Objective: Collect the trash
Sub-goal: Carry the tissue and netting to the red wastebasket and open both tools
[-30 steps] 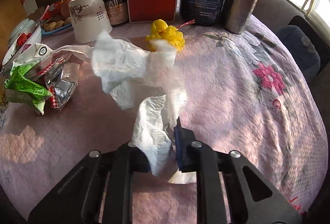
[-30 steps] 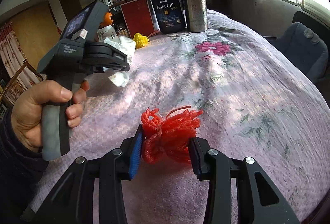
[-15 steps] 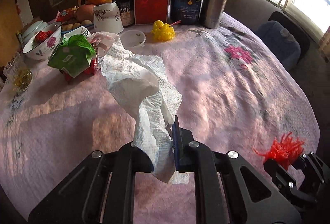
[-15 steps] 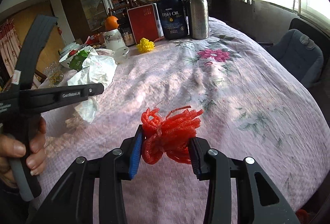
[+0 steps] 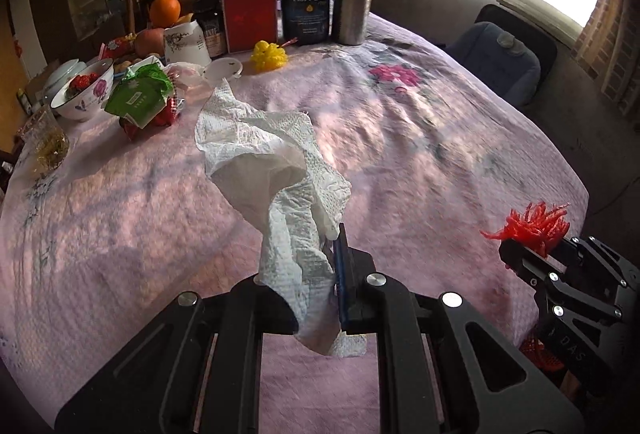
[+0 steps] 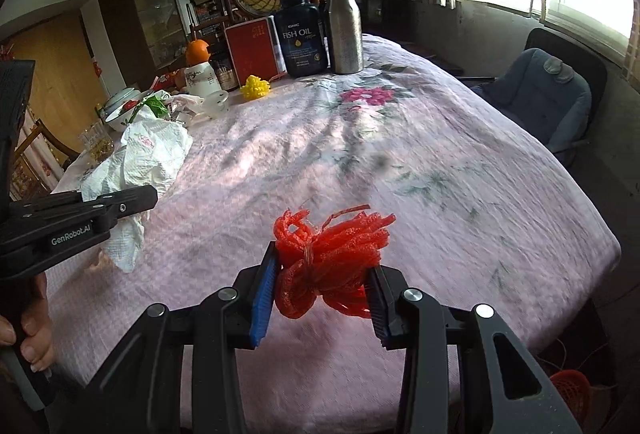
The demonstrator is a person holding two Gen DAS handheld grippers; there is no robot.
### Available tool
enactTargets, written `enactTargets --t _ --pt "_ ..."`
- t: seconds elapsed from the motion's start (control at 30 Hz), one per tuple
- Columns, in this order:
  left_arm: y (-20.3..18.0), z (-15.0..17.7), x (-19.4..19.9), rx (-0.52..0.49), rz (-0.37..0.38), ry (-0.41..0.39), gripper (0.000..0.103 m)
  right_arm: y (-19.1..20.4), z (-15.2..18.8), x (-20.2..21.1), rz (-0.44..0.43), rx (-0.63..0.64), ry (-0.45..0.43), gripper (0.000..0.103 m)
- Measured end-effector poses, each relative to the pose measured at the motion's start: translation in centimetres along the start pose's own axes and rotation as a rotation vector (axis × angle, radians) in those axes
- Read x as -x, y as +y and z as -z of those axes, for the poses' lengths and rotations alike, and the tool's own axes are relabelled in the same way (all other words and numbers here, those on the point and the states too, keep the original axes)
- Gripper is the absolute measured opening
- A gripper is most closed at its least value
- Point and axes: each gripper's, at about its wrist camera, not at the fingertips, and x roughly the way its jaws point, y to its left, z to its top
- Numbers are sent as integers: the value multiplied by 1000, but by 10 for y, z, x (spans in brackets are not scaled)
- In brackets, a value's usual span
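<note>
Left wrist view: left gripper [image 5: 316,276] clamped on crumpled white paper towel [image 5: 276,178], held above pink floral tablecloth [image 5: 420,138], loose upper folds standing free of the fingers. Right wrist view: right gripper [image 6: 322,294] clamped on red foam fruit-net bundle [image 6: 330,254], held clear of the same cloth, near its front edge.

Landmark for positions: dark "FISH OIL" supplement bottle [image 5: 306,0].
- Crumpled yellow foam net [image 5: 269,55]: just in front of the bottle, on the cloth, not yet collected.
- Green and red crumpled snack wrappers [image 5: 140,100]: well to the left of the bottle, in front of it.
- Red woven plastic basket [image 6: 570,390]: far from the bottle, on the floor past the front table edge; probable trash receptacle, contents not visible.

Containers:
- White floral porcelain bowl [image 5: 86,92], left of the wrappers: red fruit inside, likely strawberries.
- White floral ceramic jug [image 5: 186,44], left of the bottle: orange resting on its mouth.

Likely faults:
- Towel gripped by a narrow section only; possible slip-out during a fast swing.
- Trailing folds liable to catch on the table edge, or to drape outside the basket on release.
- Net springy; possible bounce out of the basket if released from high up.
</note>
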Motion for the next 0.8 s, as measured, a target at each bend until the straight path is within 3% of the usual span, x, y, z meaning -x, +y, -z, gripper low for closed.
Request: enactTargets --t 0.17,0.43,0.67,0.8 --pt "-35 5 10 -80 59 3 14 -41 16 32 58 -57 -41 40" --pt "-126 11 26 -268 194 10 14 -109 59 83 180 -124 -52 40" --pt "-236 33 21 -467 326 68 15 -196 123 103 338 -289 41 40" --pt "-303 57 19 -602 462 108 15 -239 162 111 400 -380 110 40"
